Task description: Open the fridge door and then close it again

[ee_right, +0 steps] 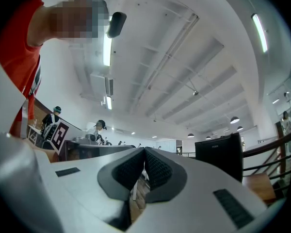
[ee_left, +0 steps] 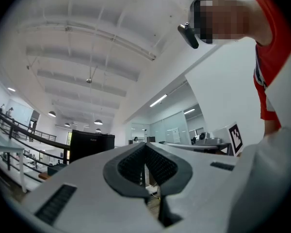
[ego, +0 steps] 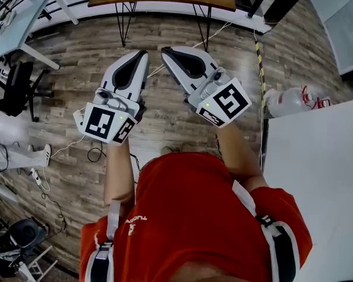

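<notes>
- Fridge is not plainly in view. The tall white block (ego: 317,175) at the person's right may be it, well apart from both grippers. No handle shows, so a reach could land on the wrong face.
- Loose cables (ego: 94,151) lie on the wooden floor (ego: 165,34) at the left and could catch a foot on a step or turn.
- Left gripper (ego: 142,55) is clenched on nothing, out over the floor. Unless it is opened first, it would bump a handle rather than take it.
- Right gripper (ego: 165,50), just beside it, is also clenched and empty. With the tips so near, the two could knock together when swung.
- A white bottle (ego: 291,101) lies beside the block and could be kicked.
</notes>
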`<control>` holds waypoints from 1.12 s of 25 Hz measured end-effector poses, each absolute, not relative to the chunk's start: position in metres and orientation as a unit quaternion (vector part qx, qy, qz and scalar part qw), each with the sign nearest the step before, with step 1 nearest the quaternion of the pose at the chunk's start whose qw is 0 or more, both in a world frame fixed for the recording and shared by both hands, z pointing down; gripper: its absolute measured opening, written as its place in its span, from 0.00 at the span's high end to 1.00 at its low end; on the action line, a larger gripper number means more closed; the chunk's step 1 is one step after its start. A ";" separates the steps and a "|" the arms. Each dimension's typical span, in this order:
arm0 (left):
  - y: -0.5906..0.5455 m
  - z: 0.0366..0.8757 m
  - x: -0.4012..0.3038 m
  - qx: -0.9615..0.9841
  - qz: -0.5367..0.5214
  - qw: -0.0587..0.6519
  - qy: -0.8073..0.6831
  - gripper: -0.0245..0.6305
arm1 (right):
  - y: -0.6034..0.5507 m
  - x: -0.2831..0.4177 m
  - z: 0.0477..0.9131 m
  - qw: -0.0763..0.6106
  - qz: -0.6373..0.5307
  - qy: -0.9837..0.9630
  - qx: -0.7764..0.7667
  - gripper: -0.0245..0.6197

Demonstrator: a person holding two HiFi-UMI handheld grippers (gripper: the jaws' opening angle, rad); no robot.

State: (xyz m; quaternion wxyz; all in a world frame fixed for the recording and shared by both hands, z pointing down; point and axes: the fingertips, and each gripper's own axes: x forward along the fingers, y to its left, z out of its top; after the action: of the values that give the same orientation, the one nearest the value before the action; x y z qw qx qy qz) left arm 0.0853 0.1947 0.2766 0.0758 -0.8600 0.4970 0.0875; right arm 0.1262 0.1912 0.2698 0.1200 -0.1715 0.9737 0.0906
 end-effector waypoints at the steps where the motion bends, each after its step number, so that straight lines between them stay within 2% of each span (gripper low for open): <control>1: 0.195 0.277 0.081 -0.860 0.087 0.076 0.497 0.95 | 0.191 0.122 0.270 0.120 0.090 0.973 -0.172 0.92; 28: 0.152 0.296 -0.004 -0.863 0.084 0.069 0.494 0.95 | 0.141 0.048 0.285 0.111 0.095 0.972 -0.183 0.92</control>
State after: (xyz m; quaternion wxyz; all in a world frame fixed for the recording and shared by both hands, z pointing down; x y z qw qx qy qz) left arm -0.0039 0.1519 0.2960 0.0688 -0.8629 0.4936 0.0837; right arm 0.0483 0.1408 0.2849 0.1113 -0.1833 0.9721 0.0949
